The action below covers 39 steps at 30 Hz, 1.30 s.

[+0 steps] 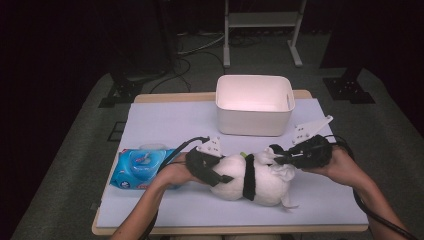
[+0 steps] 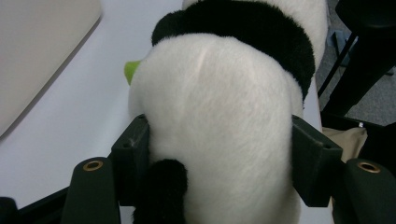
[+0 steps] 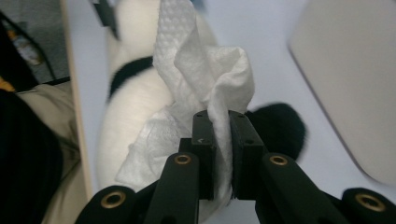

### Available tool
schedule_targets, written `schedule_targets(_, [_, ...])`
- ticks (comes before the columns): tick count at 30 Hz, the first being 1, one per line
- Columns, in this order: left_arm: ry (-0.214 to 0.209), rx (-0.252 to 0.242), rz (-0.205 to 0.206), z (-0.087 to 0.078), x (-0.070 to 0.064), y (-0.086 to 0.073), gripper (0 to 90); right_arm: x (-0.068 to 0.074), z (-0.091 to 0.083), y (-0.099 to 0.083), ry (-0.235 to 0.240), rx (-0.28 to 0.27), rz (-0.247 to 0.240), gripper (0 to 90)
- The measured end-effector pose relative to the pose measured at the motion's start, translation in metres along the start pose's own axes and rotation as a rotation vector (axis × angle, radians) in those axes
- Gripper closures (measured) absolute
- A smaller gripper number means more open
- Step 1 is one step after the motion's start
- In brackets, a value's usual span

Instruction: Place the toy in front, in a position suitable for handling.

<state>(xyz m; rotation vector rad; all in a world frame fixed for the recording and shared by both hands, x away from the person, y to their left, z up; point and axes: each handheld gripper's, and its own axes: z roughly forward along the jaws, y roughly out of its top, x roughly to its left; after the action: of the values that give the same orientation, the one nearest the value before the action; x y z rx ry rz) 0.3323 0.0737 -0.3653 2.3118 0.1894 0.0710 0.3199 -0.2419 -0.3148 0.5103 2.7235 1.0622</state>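
Nearest the front edge of the table, a bit right of centre, lies the panda plush, on its side and stretched from about 9 to 3 o'clock. Left gripper has it by the 9 o'clock end: in the left gripper view the jaws stand wide with the fat white body wedged between them, fur bulging past both pads. Right gripper is pinched down narrow on a wet wipe, crumpled and draped against the toy's 2 o'clock end near a black ear.

My take on handling: the plush looks light and squishy, so it'll give under the jaws rather than slip, and it needs that wide squeeze round the thick middle to stay put while being rubbed. Grabbing a limb would just let it flop. The wipe is limp and thin, probably tears if dragged hard, so hold it by a bunched fold like now.

Off at 9 o'clock sits the blue wipes pack. Farther back at 12 o'clock is the white bin.
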Motion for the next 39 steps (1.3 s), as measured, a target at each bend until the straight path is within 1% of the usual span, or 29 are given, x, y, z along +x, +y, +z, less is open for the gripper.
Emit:
schedule_targets(2, [0.004,0.002,0.006,0.0,-0.002,0.001,33.3,-0.005,-0.001,-0.002,-0.019,0.009,0.016,81.3])
schedule_targets(5, [-0.001,0.0,0.003,0.0,-0.003,0.001,33.3,-0.011,0.0,-0.002,-0.035,0.012,0.032,81.3])
schedule_targets(7, [-0.004,0.001,-0.004,0.0,-0.003,0.001,33.3,-0.013,0.003,0.0,-0.028,0.014,0.028,81.4])
schedule_targets(9, [-0.006,0.005,0.003,0.0,-0.004,0.002,33.3,-0.014,0.007,0.004,-0.027,0.01,0.035,81.4])
schedule_targets(11, [-0.007,0.004,0.011,0.0,-0.004,0.002,33.2,-0.014,0.011,0.01,-0.027,0.01,0.02,81.3])
schedule_targets(14, [-0.004,0.017,-0.005,0.0,-0.004,0.002,32.7,-0.01,0.018,0.017,-0.016,0.023,-0.002,81.3])
schedule_targets(16, [-0.002,0.012,-0.016,0.0,-0.005,0.002,32.6,-0.01,0.02,0.018,-0.017,0.031,-0.004,81.3])
schedule_targets(19, [-0.001,0.007,-0.019,0.0,-0.004,0.001,32.6,-0.011,0.014,0.014,-0.014,0.021,0.008,81.3])
schedule_targets(23, [-0.001,0.004,-0.023,0.0,-0.005,0.001,32.5,-0.01,0.006,0.005,-0.019,0.007,0.03,80.9])
schedule_targets(26, [0.002,0.005,-0.035,0.001,-0.004,0.001,32.4,-0.009,0.001,-0.003,-0.016,-0.01,0.053,80.8])
schedule_targets(29, [0.003,0.004,-0.036,0.001,-0.004,0.002,32.4,-0.008,-0.002,-0.009,-0.011,-0.021,0.071,80.7])
schedule_targets(33, [0.002,0.01,-0.032,0.001,-0.004,0.002,32.4,-0.006,-0.003,-0.011,-0.008,-0.023,0.068,80.7])
schedule_targets(38, [-0.002,0.012,-0.035,0.001,-0.004,0.002,32.4,-0.006,-0.002,-0.008,-0.002,-0.012,0.065,80.7])
schedule_targets(39, [-0.003,0.013,-0.034,0.001,-0.004,0.002,32.4,-0.006,-0.002,-0.008,0.0,-0.014,0.058,80.7])
